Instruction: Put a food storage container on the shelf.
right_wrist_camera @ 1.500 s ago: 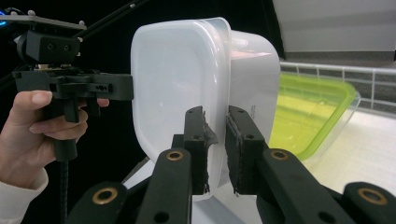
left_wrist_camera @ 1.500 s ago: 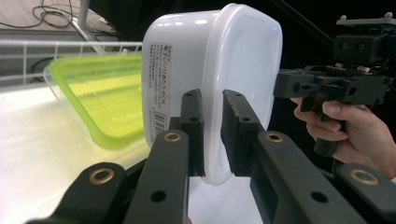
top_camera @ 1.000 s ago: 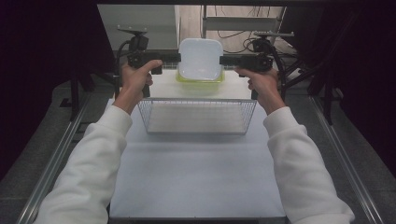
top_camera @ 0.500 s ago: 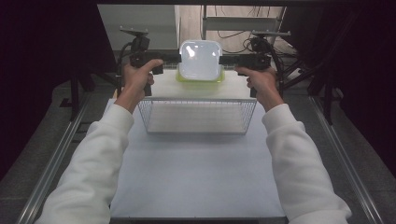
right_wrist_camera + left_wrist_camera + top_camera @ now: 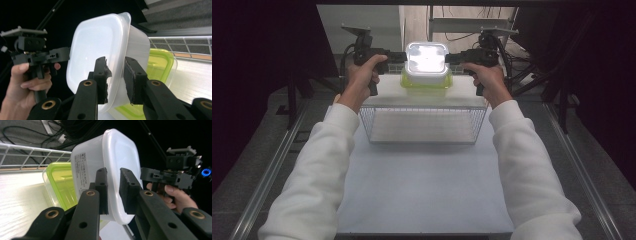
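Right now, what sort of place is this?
Probably a lab rig for recording handling demos, not a kitchen: a white table with dark surrounds, loose cables behind, and handheld grippers, left and right, lifting a white container over a wire basket.

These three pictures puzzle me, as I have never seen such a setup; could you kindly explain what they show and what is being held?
There is no robot here. A person in white sleeves holds a hand-operated claw in each hand: the left claw and the right claw. The high view looks down from above the person's side of the table. The other two pictures come from small cameras riding on each claw, looking along its two black jaws.

On the table stands a wire basket. Beyond it sits a container with a green lid. Both claws grip a white plastic container by its rim from opposite sides, holding it above the green-lidded one. In the left claw's picture, the jaws pinch the white container's edge, with the other hand visible beyond.
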Demonstrator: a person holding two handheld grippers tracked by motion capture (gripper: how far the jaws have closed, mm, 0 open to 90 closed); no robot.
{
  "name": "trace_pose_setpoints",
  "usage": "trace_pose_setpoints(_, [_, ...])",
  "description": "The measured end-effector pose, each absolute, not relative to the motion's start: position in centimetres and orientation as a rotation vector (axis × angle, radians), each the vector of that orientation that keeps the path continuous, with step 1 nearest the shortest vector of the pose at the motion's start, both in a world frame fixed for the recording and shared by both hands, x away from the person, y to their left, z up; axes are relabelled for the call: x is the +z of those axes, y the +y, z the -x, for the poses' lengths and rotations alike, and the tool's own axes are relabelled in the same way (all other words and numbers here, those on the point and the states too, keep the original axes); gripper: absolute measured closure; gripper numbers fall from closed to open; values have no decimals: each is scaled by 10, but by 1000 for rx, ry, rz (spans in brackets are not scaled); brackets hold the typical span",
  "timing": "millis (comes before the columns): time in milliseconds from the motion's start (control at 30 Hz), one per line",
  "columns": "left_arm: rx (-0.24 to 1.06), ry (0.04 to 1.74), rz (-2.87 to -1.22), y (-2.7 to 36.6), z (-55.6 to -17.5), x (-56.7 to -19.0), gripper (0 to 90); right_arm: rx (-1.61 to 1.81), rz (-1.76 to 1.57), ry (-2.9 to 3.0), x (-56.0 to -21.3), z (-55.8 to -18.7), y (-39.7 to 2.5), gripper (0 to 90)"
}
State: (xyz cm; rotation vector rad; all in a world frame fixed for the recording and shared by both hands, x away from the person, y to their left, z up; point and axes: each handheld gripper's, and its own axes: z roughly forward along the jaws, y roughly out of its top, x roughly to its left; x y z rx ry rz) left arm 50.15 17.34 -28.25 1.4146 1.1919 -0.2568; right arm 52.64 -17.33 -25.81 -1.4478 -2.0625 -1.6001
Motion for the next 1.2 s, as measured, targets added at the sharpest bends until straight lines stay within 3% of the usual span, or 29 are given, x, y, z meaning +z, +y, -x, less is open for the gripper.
trace_pose_setpoints(433, [-332, 1232, -1362, 175, -515, -293, 727, -1547, 1509, -1962, -265, -549, -172, 656])
trace_pose_setpoints(700, [-132, 1184, -1408, 178, -501, -280, 423, -1686, 1471, -2012, -259, -537, -175, 403])
trace_pose_setpoints(900, [-24, 1118, -1444, 180, -476, -272, 353, -1778, 1386, -2119, -255, -514, -186, 322])
trace_pose_setpoints(1200, [95, 1047, -1533, 180, -417, -289, 285, -1842, 1249, -2205, -266, -470, -210, 280])
